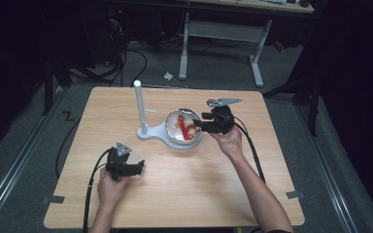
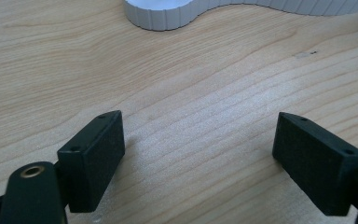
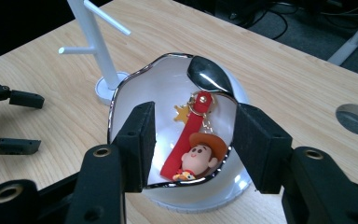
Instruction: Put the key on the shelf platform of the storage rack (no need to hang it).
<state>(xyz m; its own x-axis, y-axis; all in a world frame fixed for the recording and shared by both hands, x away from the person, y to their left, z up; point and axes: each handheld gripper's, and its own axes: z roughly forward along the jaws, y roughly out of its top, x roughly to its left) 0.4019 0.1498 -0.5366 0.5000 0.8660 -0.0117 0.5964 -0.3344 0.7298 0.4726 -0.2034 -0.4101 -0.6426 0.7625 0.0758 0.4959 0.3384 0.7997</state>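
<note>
- The keychain (image 3: 189, 144), a red strap with a cowboy doll figure, lies inside the white bowl (image 3: 168, 84) near the middle of the counter (image 1: 184, 194).
- In the right gripper view its long axis runs from the doll's head at the near rim up to the gold ring and star charm deeper in the bowl; in the high view the strap slants from upper left to lower right.
- The right claw (image 3: 193, 144) hovers over the bowl's near rim with its jaws partly apart, one on each side of the doll; the pads do not press on it and nothing is held.
- The left claw (image 2: 198, 158) rests low over bare counter with its jaws wide apart and empty, the stand's white base (image 2: 168, 14) just ahead.
- The white stand (image 1: 139, 109) rises just left of the bowl, its base joined to it.
- Open counter lies in front of the bowl toward the near edge, and to the right.
</note>
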